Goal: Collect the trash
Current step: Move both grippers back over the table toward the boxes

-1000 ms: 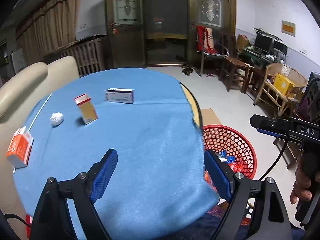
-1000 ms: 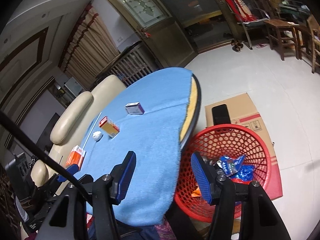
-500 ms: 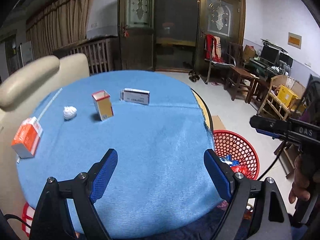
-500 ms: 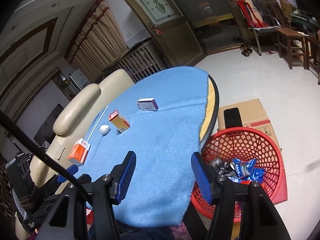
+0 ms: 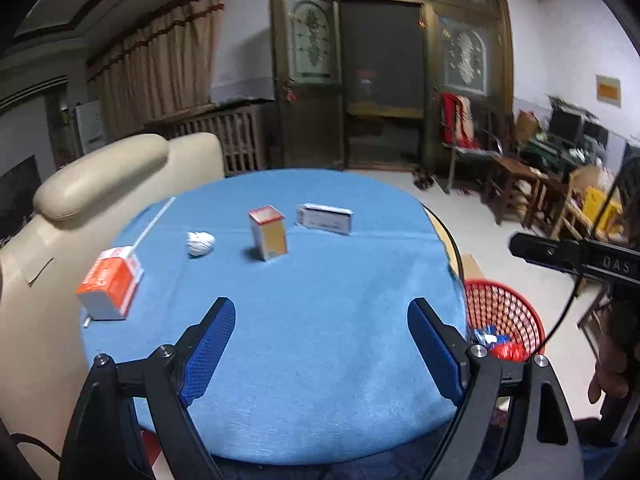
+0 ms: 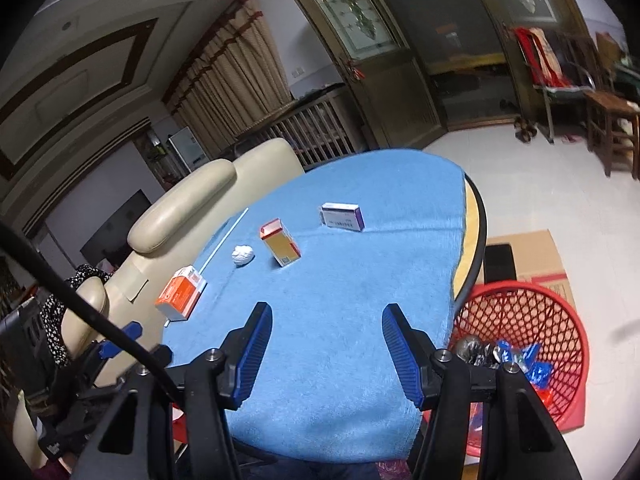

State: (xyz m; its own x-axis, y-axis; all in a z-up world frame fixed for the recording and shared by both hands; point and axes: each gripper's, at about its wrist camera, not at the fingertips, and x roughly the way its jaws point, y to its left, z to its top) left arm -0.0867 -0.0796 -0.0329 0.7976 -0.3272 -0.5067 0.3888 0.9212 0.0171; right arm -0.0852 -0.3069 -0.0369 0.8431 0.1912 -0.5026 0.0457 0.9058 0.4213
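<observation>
On the round table's blue cloth (image 5: pixel 320 300) lie an orange-and-white box (image 5: pixel 110 284), a crumpled white paper ball (image 5: pixel 200 243), an upright yellow box with a red rim (image 5: pixel 269 233) and a white-and-purple box (image 5: pixel 325 219). They also show in the right wrist view: the orange box (image 6: pixel 181 293), paper ball (image 6: pixel 243 255), yellow box (image 6: pixel 280 242) and purple box (image 6: pixel 342 217). My left gripper (image 5: pixel 320 320) is open and empty over the cloth's near part. My right gripper (image 6: pixel 326 324) is open and empty, also over the near part.
A red mesh basket (image 6: pixel 532 344) with wrappers inside stands on the floor right of the table, also in the left wrist view (image 5: pixel 504 324). A flat cardboard box (image 6: pixel 528 256) lies behind it. A cream sofa (image 5: pixel 100 184) borders the table's left. Chairs (image 5: pixel 516 184) stand far right.
Both grippers have tilted up and swung left toward the table. The boxes and paper ball now sit nearer the middle of both views. Both stay open and empty.
</observation>
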